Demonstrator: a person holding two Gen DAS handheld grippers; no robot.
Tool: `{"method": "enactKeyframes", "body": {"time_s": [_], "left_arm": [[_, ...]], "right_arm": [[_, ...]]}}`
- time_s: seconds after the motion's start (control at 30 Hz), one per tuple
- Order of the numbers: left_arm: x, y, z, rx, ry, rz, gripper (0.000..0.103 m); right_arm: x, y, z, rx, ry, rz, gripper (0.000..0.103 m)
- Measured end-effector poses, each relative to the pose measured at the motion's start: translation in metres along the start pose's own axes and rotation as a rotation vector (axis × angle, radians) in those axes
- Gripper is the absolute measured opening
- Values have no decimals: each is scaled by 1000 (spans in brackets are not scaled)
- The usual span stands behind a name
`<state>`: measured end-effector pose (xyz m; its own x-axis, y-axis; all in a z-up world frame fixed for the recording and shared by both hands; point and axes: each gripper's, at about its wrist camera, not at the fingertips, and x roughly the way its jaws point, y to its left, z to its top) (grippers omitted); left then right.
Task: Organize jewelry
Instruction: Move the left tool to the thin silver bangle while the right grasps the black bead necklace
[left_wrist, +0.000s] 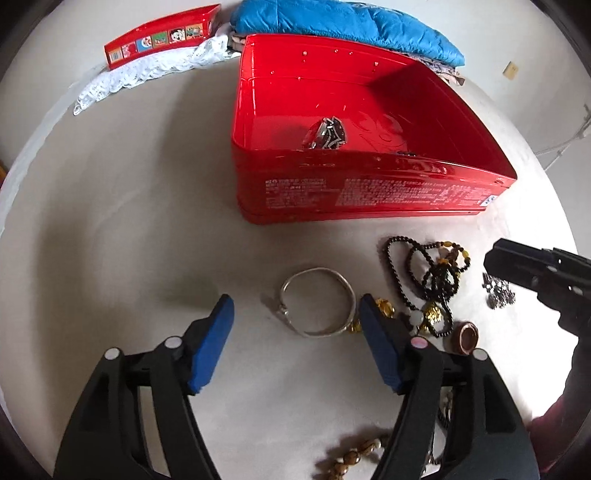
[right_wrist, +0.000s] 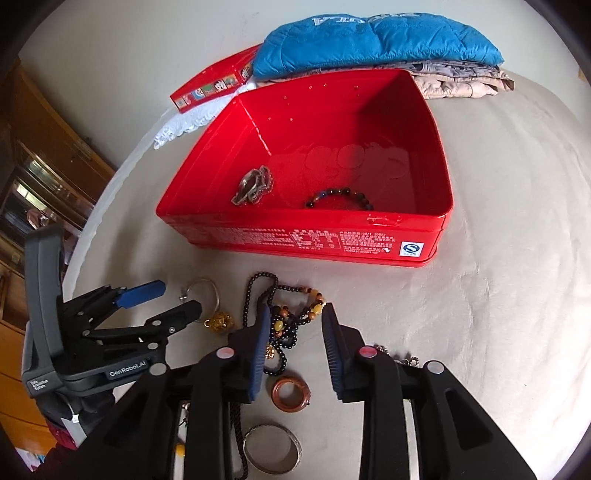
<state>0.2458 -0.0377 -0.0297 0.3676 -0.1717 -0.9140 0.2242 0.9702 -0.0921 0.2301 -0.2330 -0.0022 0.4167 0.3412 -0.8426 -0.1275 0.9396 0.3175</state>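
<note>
The left gripper (left_wrist: 295, 321) hangs low over the pale cloth-covered bench (left_wrist: 129, 221) with its 2 blue-padded fingers (left_wrist: 212, 343) spread wide, holding nothing. A thin silver bangle (left_wrist: 317, 301) lies flat on the cloth between the fingertips, nearer the right one and touching neither pad as far as the view shows. Just right of it sit a gold charm (left_wrist: 384, 306) and a tangle of black bead strands (left_wrist: 424, 273) mixed with amber beads.

The right gripper (right_wrist: 295, 332) is also parted and empty, poised above that same tangle (right_wrist: 284, 317). A brown ring (right_wrist: 291, 393) lies on the cloth between its fingers (right_wrist: 258, 350), closer to the camera, and a wide silver bangle (right_wrist: 273, 448) lies nearer still, partly hidden by the gripper body. A small silvery chain piece (left_wrist: 496, 290) rests on the cloth beside the right gripper; its shape is too blurred to name further.

Behind the loose jewelry stands an open red tin (right_wrist: 424, 236). Inside, a crumpled silver bracelet (right_wrist: 253, 184) lies near the left wall and a dark beaded bracelet (right_wrist: 338, 197) lies against the near wall. At the far edge of the bench the tin's red lid (left_wrist: 162, 37) rests tilted on a white lace cloth (left_wrist: 147, 70), next to folded blue quilted fabric (right_wrist: 376, 40) stacked on patterned beige cloth (right_wrist: 461, 83).
</note>
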Motion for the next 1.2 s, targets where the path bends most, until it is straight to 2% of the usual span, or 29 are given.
{"method": "enactKeyframes", "body": {"time_s": [0.3, 0.43, 0.5, 0.57, 0.6, 0.73, 0.8, 0.87, 0.97, 1.03, 1.1, 1.13, 1.17, 1.2], "left_arm": [[15, -12, 2, -1, 1, 20, 75], [20, -13, 5, 19, -3, 49, 70], [20, -11, 6, 23, -10, 55, 63], [19, -5, 8, 12, -15, 63, 53], [18, -3, 8, 7, -17, 67, 47], [17, 6, 11, -5, -15, 69, 34], [16, 9, 12, -10, -11, 62, 31], [16, 10, 12, -12, -9, 54, 31], [15, 10, 11, -10, -8, 54, 32], [15, 10, 11, -9, -3, 50, 35], [14, 9, 10, -9, 3, 44, 45], [14, 8, 10, -8, 6, 50, 56], [14, 7, 9, -5, 6, 68, 63], [14, 6, 8, -3, 5, 90, 64]], "right_arm": [[6, -1, 0, 7, 14, -6, 29], [9, -1, 0, 10, 23, 3, 29], [10, -1, 0, 11, 30, 15, 33], [12, 0, 0, 15, 37, 30, 43], [13, -1, 0, 16, 38, 31, 43], [22, 1, -1, 14, 61, 34, 44], [28, 1, -2, 17, 79, 36, 46], [34, 2, -2, 23, 90, 37, 53], [42, 3, -2, 26, 94, 32, 53], [45, 6, -2, 8, 85, 17, 54], [47, 12, -2, -16, 74, -5, 54], [49, 15, -3, -32, 66, -24, 50], [50, 18, -3, -44, 59, -39, 37], [51, 20, -4, -60, 49, -67, 31]]}}
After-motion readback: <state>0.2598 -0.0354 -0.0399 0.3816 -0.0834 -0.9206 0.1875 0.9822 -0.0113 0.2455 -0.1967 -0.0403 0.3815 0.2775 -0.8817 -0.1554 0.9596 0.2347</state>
